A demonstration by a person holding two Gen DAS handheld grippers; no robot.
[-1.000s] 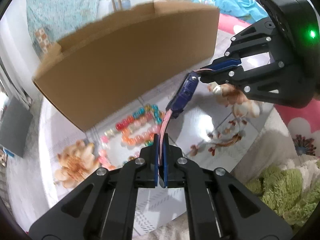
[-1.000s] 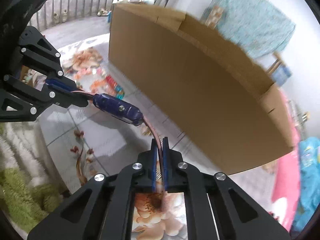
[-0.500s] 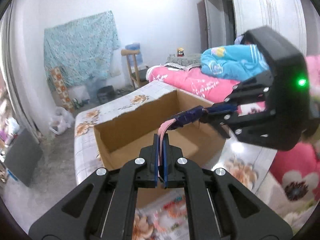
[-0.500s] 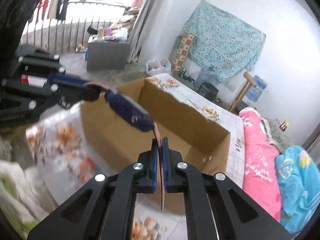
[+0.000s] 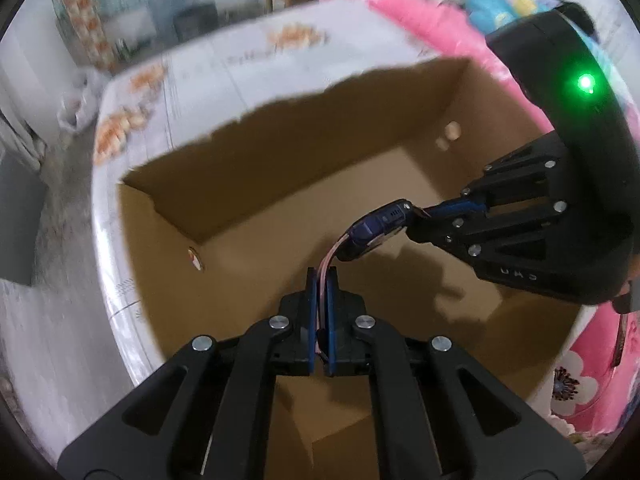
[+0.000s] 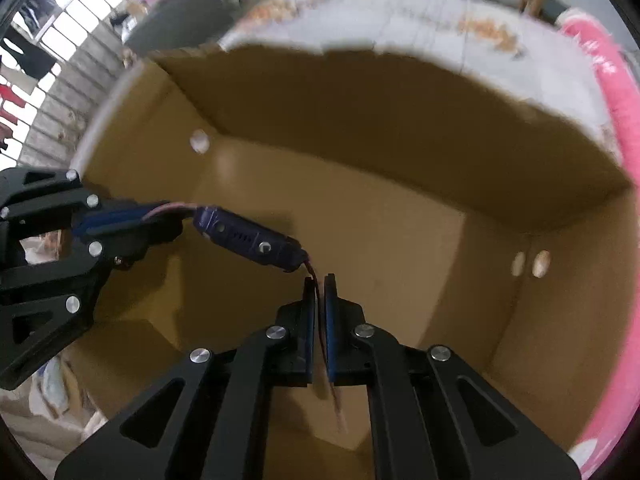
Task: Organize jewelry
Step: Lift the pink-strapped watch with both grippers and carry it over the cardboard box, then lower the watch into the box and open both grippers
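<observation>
We hold a wristwatch [image 5: 376,227] between our two grippers, above the open cardboard box [image 5: 280,208]. Its dark blue case hangs in the air over the box's brown floor, touching neither the walls nor the bottom. A pink strap runs out of each end of the case, one end to each gripper.

Our left gripper [image 5: 321,280] has its jaws together, clamped on one pink strap end, which rises from between the blue pads and curves up to the case. In the right wrist view the same gripper [image 6: 132,220] comes in from the left edge, the strap leaving its tip towards the case [image 6: 248,240].

Our right gripper [image 6: 319,280] is clamped on the other strap end; the thin strap passes down between the blue pads, and a blurred pink tail hangs below them. A narrow gap shows between the pads beside the strap. In the left wrist view this gripper [image 5: 424,212] reaches in from the right, with a green light [image 5: 586,82] glowing on its black body.

The box stands on a floor mat [image 5: 248,60] printed with orange flowers. Small round holes pierce the box walls [image 6: 199,141]. A pink blanket [image 6: 612,80] lies just beside the box on the right. Window bars [image 6: 60,32] show at the upper left of the right wrist view.
</observation>
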